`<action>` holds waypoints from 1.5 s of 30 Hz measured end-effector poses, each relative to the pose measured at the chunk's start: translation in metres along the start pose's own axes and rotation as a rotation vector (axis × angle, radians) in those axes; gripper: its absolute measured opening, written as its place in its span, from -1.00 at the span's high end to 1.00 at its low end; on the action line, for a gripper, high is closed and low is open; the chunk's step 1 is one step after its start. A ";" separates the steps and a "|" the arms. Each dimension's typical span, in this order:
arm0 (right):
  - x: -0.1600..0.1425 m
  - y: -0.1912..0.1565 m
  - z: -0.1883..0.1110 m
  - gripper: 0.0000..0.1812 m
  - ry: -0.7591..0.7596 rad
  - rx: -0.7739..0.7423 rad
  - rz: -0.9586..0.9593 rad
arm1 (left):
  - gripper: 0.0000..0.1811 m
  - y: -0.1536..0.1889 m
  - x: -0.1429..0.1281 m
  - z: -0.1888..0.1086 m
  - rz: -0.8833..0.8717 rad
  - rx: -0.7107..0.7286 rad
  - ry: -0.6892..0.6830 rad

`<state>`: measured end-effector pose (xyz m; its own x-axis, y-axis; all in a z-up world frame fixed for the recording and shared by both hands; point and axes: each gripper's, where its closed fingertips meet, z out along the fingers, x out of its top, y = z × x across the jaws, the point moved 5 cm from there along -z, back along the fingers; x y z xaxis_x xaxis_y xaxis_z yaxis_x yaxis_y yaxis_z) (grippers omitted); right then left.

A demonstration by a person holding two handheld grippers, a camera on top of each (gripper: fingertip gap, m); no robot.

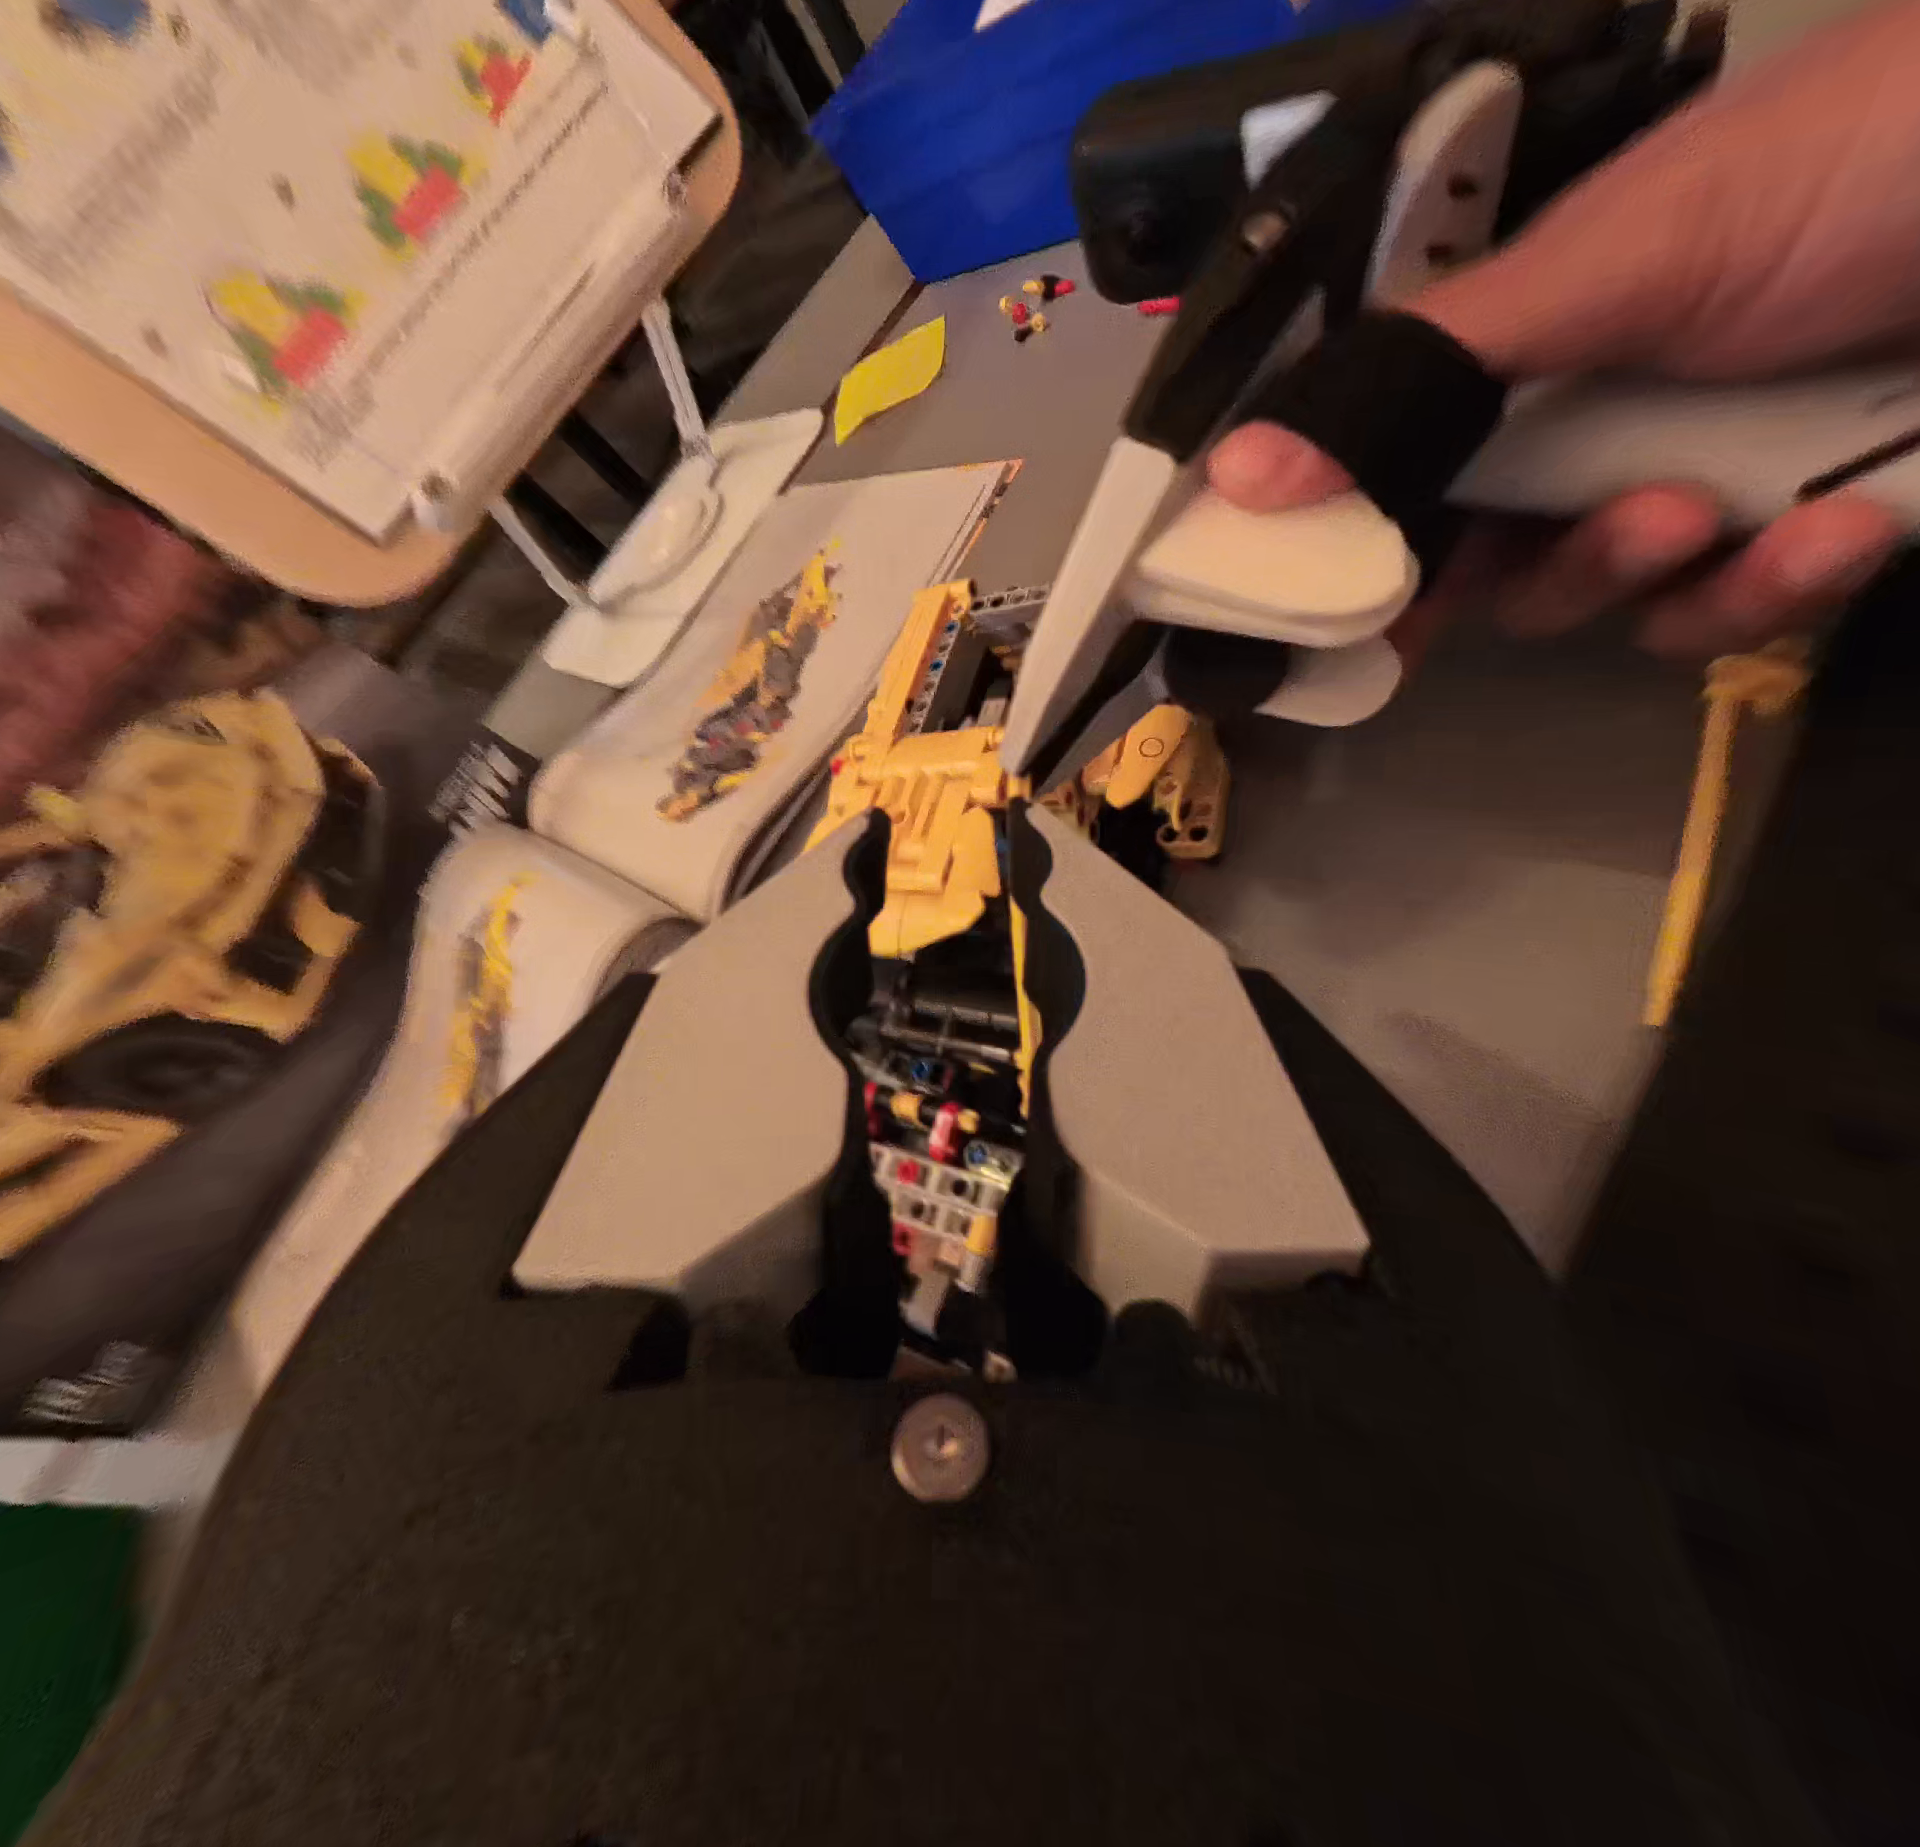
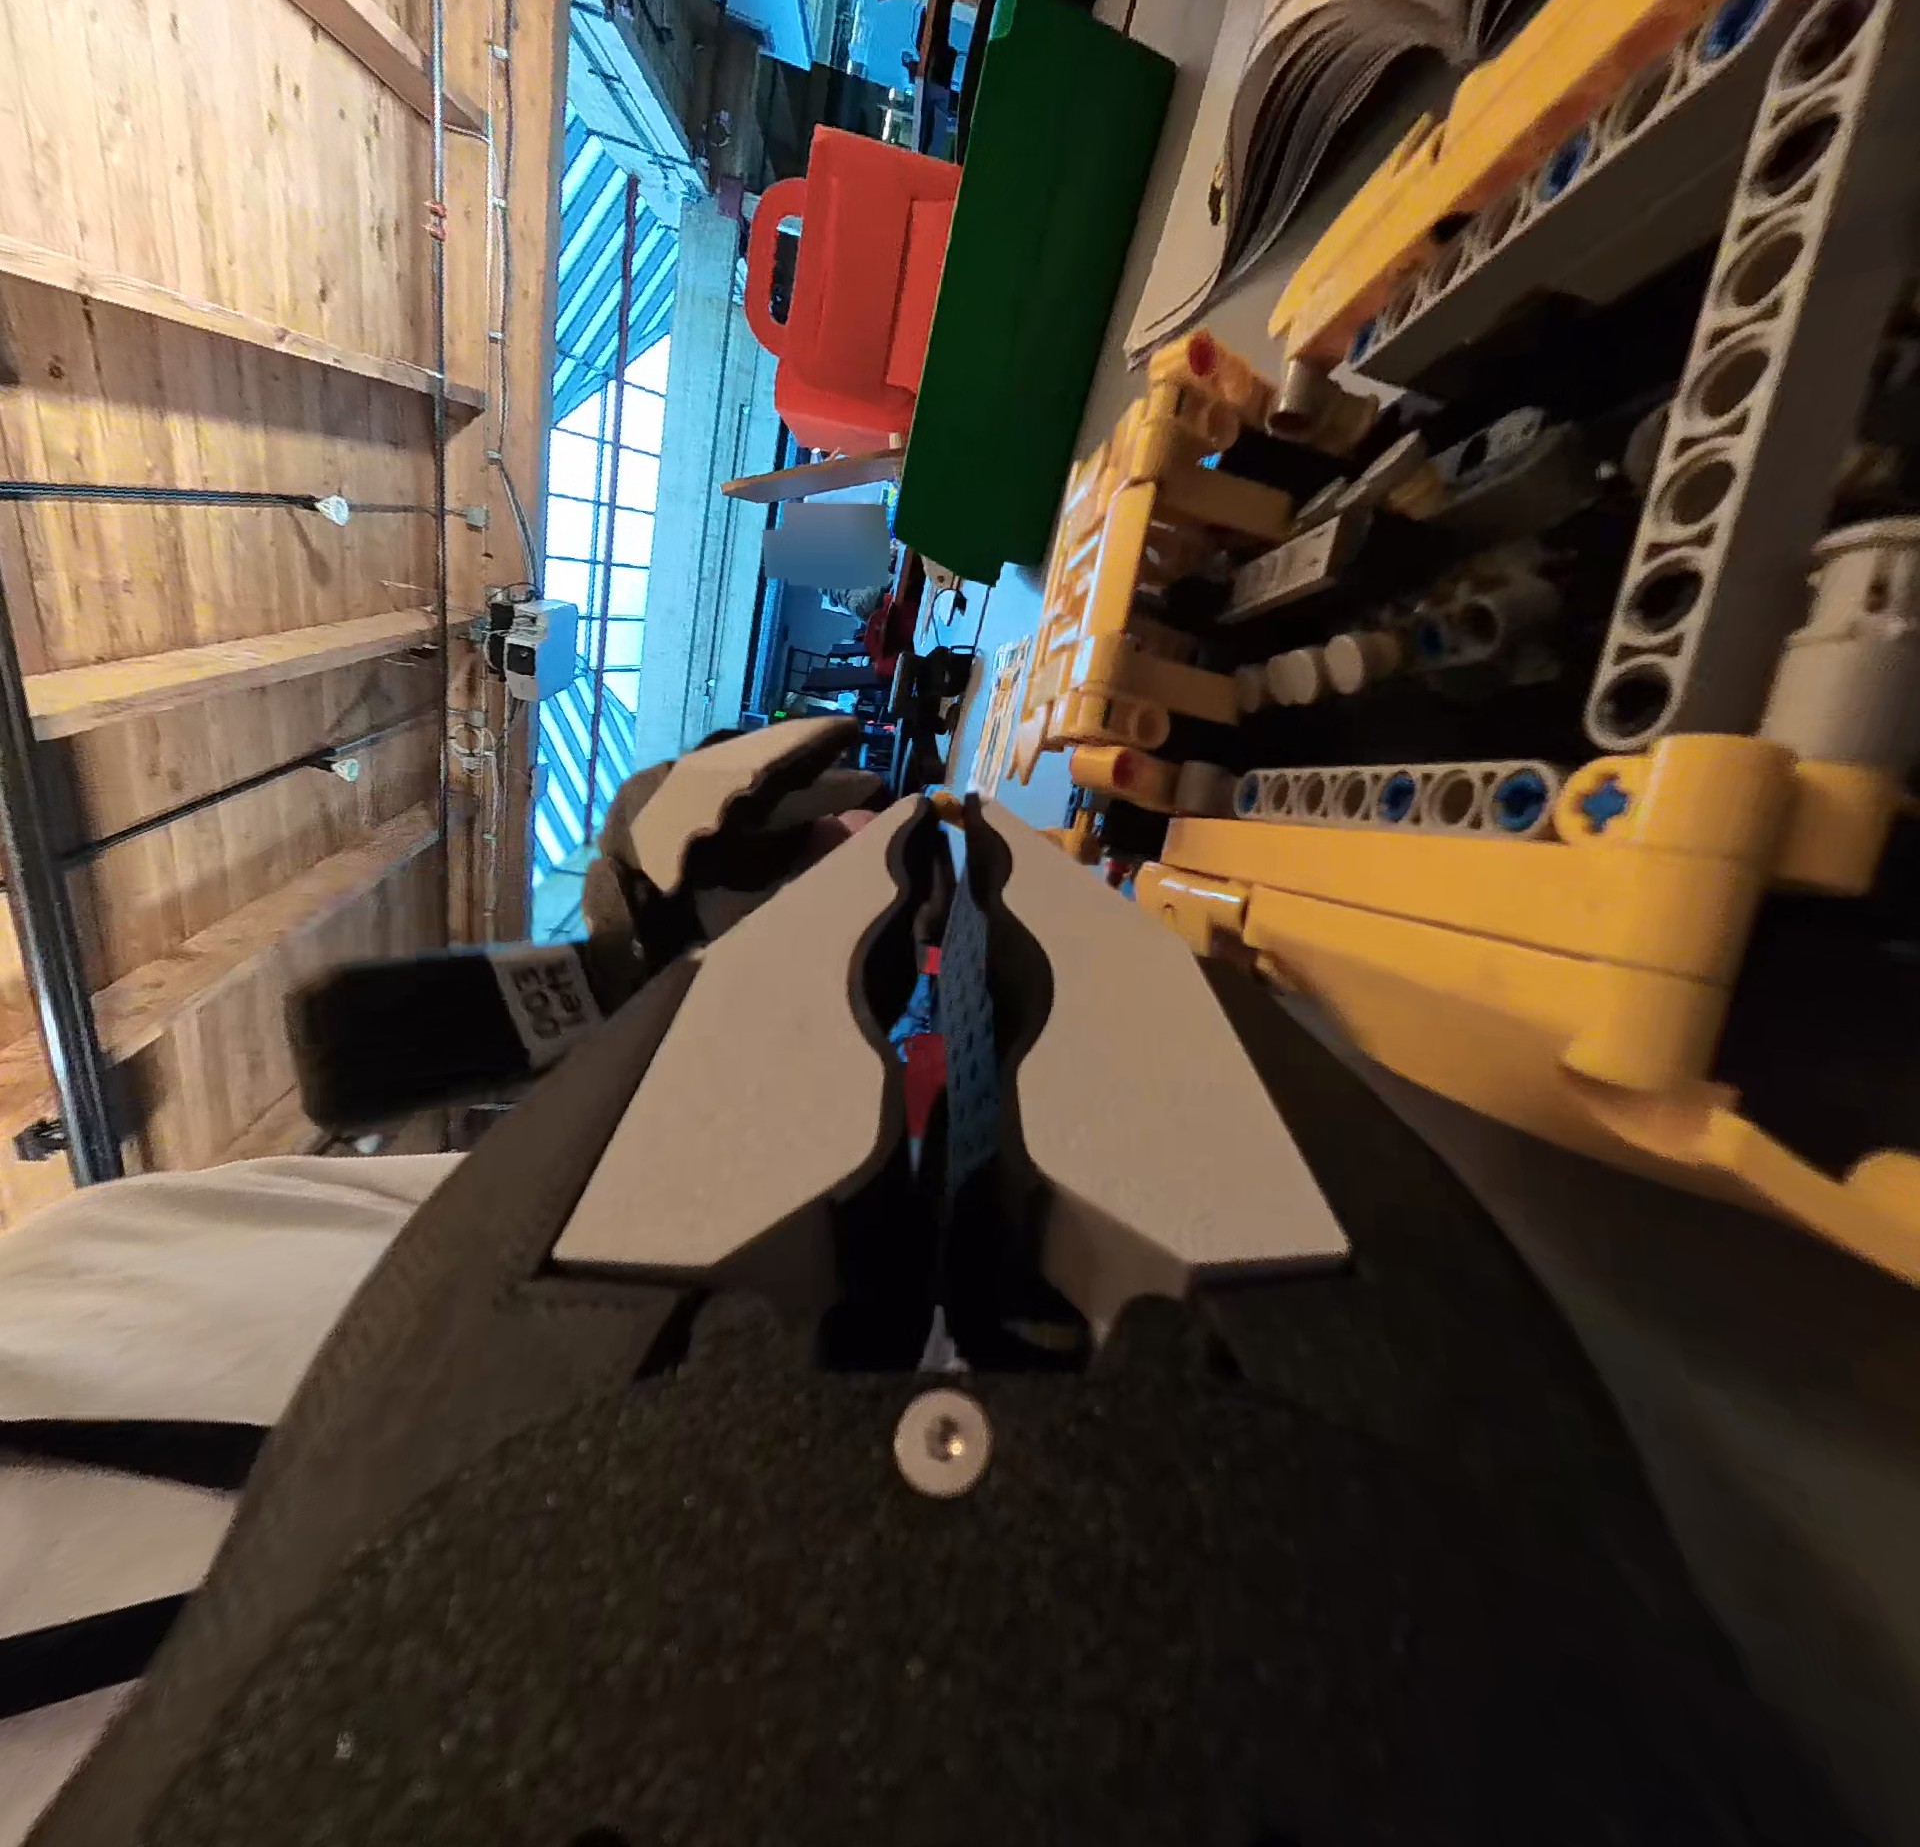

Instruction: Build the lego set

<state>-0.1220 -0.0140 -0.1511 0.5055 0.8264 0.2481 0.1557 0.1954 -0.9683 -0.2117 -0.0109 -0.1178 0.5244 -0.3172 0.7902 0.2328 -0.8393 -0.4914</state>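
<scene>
The yellow and grey lego model [image 1: 925, 821] sits between the fingers of my left gripper [image 1: 948, 826], which is closed around its body. In the right wrist view the model [image 2: 1455, 717] fills the right side, lying on the grey table. My right gripper [image 2: 945, 810] is nearly closed, with a small yellow part pinched at its tips. In the left wrist view it [image 1: 1023, 779] comes in from the upper right, held by a hand [image 1: 1662, 239], with its tips on the model's top edge. The left gripper [image 2: 748, 789] shows just beyond the right one's tips.
An open instruction booklet [image 1: 769, 654] and the set's box [image 1: 156, 914] lie to the left. A sheet on a stand [image 1: 312, 187], a blue bin [image 1: 1039, 114], a yellow note [image 1: 894, 379] and loose small pieces [image 1: 1029, 306] are behind. A long yellow beam [image 1: 1704, 810] lies right. A green plate [image 2: 1029, 291] stands beyond.
</scene>
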 end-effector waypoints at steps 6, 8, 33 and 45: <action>0.002 0.001 0.000 0.95 -0.020 0.023 0.056 | 0.79 0.012 -0.004 0.019 0.242 0.064 0.034; 0.002 0.002 0.000 0.95 -0.031 0.026 0.060 | 0.93 0.016 -0.006 0.021 0.226 0.027 0.044; 0.011 -0.013 -0.004 0.97 -0.245 -0.020 -0.253 | 0.97 0.013 -0.006 0.013 0.166 0.033 0.125; 0.013 -0.018 -0.006 0.99 -0.230 -0.018 -0.288 | 0.97 0.016 -0.005 0.012 0.188 0.039 0.101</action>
<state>-0.1125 -0.0098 -0.1301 0.2354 0.8364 0.4950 0.2800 0.4293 -0.8586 -0.2012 -0.0178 -0.1340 0.4770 -0.5111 0.7151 0.1713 -0.7439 -0.6459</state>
